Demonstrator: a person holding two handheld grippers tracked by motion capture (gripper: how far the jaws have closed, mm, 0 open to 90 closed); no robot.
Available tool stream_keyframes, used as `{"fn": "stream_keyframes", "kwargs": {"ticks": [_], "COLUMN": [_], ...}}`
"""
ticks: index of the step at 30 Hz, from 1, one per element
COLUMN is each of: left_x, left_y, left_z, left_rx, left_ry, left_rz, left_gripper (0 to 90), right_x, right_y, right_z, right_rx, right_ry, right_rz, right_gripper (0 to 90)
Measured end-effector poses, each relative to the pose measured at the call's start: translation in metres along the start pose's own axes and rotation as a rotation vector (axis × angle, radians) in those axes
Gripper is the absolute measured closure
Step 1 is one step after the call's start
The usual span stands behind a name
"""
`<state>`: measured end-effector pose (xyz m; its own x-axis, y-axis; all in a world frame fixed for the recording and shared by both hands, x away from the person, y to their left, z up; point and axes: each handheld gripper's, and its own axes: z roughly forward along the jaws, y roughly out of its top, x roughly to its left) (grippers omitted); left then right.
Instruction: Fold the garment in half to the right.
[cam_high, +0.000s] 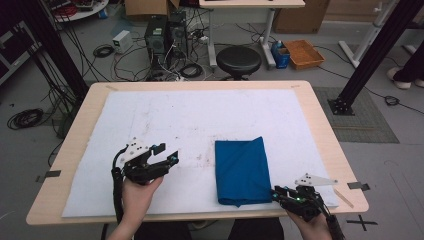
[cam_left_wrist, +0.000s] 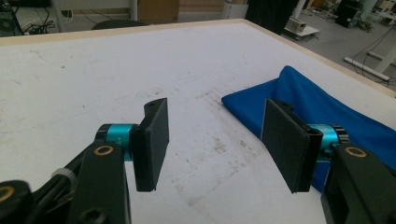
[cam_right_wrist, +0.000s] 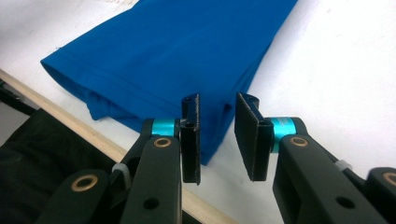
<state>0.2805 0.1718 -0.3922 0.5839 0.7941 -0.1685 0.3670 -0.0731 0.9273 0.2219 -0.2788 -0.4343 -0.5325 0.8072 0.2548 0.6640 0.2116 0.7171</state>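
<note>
I have a gripper in each hand, and I am working on the blue cloth (cam_high: 242, 170). It lies folded in a long shape on the white mat (cam_high: 165, 115), a bit right of the middle and close to my edge of the table (cam_high: 320, 125). Its near end almost reaches the front edge of the mat. My right gripper (cam_high: 274, 192) is low down at the near right corner of the cloth. Its jaws are a little way apart and nothing is pinched between them. In the right gripper view the corner of the cloth (cam_right_wrist: 187, 60) sits just past the tips, so I think I am lined up there to grab that corner or have just let it go. I cannot tell which. I keep that gripper low and flat because the cloth is thin and lies right on the mat. My left gripper (cam_high: 167, 156) waits over the bare mat, to the left of the cloth and not touching it. Its jaws are spread wide with nothing in them. In the left gripper view the cloth (cam_left_wrist: 299, 100) is off to one side. I think I hold it there so it is ready to help and is not in the way.
</note>
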Motion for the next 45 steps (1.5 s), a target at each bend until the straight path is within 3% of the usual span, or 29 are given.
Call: {"fn": "stream_keyframes", "kwargs": {"ticks": [2, 5, 15, 18, 22, 28, 31, 34, 39, 43, 45], "left_x": [0.000, 0.000, 0.000, 0.000, 0.003, 0.017, 0.023, 0.030, 0.037, 0.039, 0.040], "left_y": [0.000, 0.000, 0.000, 0.001, 0.007, 0.018, 0.024, 0.033, 0.046, 0.049, 0.047], "left_z": [0.000, 0.000, -0.001, -0.001, -0.003, -0.009, -0.011, -0.012, -0.010, -0.011, -0.012], "left_rx": [0.002, 0.000, 0.002, 0.000, 0.011, 0.025, 0.027, 0.010, 0.005, -0.013, -0.023], "left_ry": [-0.001, -0.001, -0.005, -0.011, -0.021, -0.067, -0.081, -0.065, -0.059, -0.073, -0.066], "left_rz": [-0.001, 0.000, 0.000, 0.005, 0.020, 0.076, 0.106, 0.129, 0.170, 0.201, 0.221], "left_gripper": [41.8, 41.8, 41.8, 41.8, 40.8, 34.0, 34.0, 34.0, 34.0, 34.0, 34.0], "right_x": [0.002, 0.005, 0.001, 0.000, -0.003, -0.016, -0.024, -0.033, -0.046, -0.054, -0.057], "right_y": [-0.001, -0.002, -0.005, -0.005, 0.005, 0.039, 0.060, 0.080, 0.106, 0.120, 0.120], "right_z": [0.004, 0.008, -0.002, -0.003, -0.012, -0.022, -0.023, -0.018, -0.012, -0.012, -0.012], "right_rx": [0.016, 0.044, 0.044, 0.037, -0.019, -0.160, -0.223, -0.239, -0.258, -0.282, -0.294], "right_ry": [0.003, -0.004, -0.035, -0.040, -0.051, -0.061, -0.061, -0.035, 0.032, 0.057, 0.046], "right_rz": [-0.004, -0.035, -0.038, -0.041, -0.044, -0.089, -0.119, -0.149, -0.156, -0.168, -0.187], "right_gripper": [74.0, 87.4, 88.1, 80.3, 71.3, 48.9, 43.1, 39.6, 35.9, 31.8, 31.7]}}
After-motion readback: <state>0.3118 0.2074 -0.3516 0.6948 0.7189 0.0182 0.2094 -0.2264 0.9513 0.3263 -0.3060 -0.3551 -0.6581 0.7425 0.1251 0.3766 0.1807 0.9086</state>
